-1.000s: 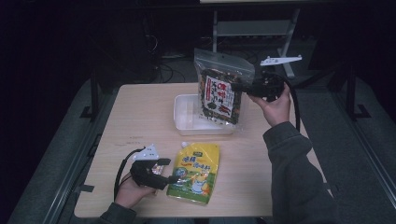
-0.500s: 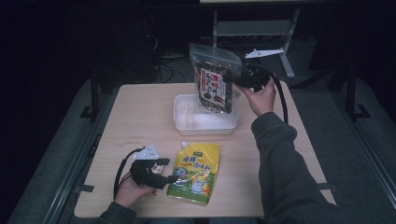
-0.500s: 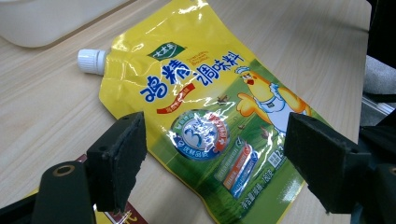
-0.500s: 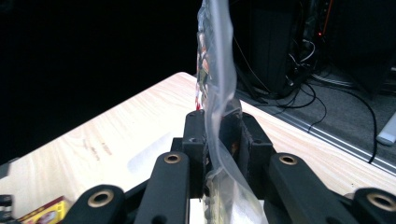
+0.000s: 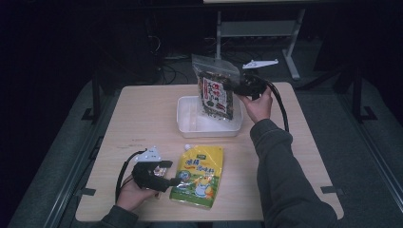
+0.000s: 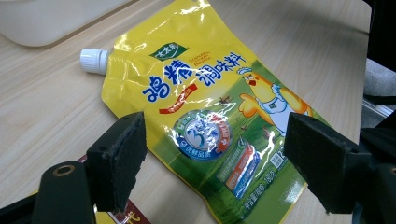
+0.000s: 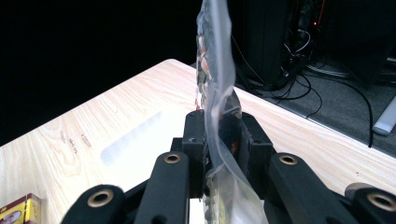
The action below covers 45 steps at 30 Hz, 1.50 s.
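High view showed the right gripper [image 5: 236, 86] pinching a seaweed bag [image 5: 216, 93] by its edge above the white tray [image 5: 190, 127], best lowered squarely inside, while the left gripper [image 5: 167, 181], jaws wide, rested beside the yellow pouch [image 5: 199, 175].

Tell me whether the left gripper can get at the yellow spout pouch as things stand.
Probably yes. The left gripper is open at the edge of the yellow pouch, which lies flat on the table between its spread jaws in the left gripper view, nothing lying over it. The right gripper is busy holding the clear bag over the tray.
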Each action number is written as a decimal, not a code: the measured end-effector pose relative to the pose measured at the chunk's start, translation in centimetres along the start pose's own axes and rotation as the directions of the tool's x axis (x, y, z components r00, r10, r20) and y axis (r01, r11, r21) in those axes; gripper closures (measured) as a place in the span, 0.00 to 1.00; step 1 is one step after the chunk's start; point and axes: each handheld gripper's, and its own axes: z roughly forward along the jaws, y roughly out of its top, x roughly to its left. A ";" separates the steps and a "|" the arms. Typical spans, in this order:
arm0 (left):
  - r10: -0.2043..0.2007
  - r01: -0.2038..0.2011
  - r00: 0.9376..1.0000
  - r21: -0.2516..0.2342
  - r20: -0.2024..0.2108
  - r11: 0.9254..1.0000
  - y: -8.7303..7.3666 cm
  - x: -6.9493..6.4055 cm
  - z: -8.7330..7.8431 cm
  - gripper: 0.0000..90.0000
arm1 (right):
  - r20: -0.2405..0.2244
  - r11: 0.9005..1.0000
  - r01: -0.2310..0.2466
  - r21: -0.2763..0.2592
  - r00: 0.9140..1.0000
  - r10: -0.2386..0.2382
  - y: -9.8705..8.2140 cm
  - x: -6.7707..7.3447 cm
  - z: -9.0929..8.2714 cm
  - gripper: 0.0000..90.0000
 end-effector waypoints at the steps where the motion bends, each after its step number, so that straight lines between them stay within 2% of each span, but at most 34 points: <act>1: -0.002 0.002 1.000 0.000 0.000 1.000 0.0 0.0 0.0 0.23 | 0.001 1.000 0.000 -0.002 1.000 0.000 -0.1 0.0 0.1 0.84; 8: -0.010 0.010 1.000 -0.006 0.003 1.000 -0.1 0.0 -0.1 0.23 | -0.016 0.999 -0.040 -0.026 0.999 0.040 -1.3 -0.3 -0.4 0.84; 13: -0.010 0.010 1.000 -0.007 0.002 1.000 -0.1 0.0 -0.2 0.23 | -0.024 0.999 -0.044 -0.020 0.999 0.044 -1.7 -0.2 -0.8 0.84; 21: -0.011 0.011 1.000 -0.009 0.004 1.000 -0.1 -0.1 -0.2 0.23 | -0.010 0.999 -0.038 -0.022 0.999 0.038 -2.1 0.3 -1.2 0.83; 29: -0.013 0.013 1.000 -0.008 0.003 1.000 -0.1 0.0 -0.1 0.23 | -0.014 0.998 -0.064 -0.023 0.998 0.064 -2.5 -0.2 -1.3 0.82; 33: -0.012 0.012 1.000 -0.008 0.004 1.000 -0.2 -0.1 -0.1 0.23 | -0.015 0.998 -0.062 -0.015 0.998 0.062 -2.5 -0.3 -1.4 0.81; 41: -0.009 0.009 1.000 -0.009 0.003 1.000 -0.1 -0.1 -0.2 0.23 | -0.019 0.996 -0.087 0.003 0.996 0.087 -2.8 -0.7 -1.5 0.72; 43: -0.009 0.009 1.000 -0.007 0.002 1.000 -0.2 -0.1 -0.1 0.23 | -0.028 0.995 -0.100 0.015 0.995 0.100 -2.9 -0.9 -1.6 0.65; 45: -0.009 0.009 1.000 -0.005 0.002 1.000 -0.1 -0.1 -0.1 0.23 | -0.021 0.995 -0.100 0.027 0.995 0.101 -2.8 -0.9 -1.7 0.62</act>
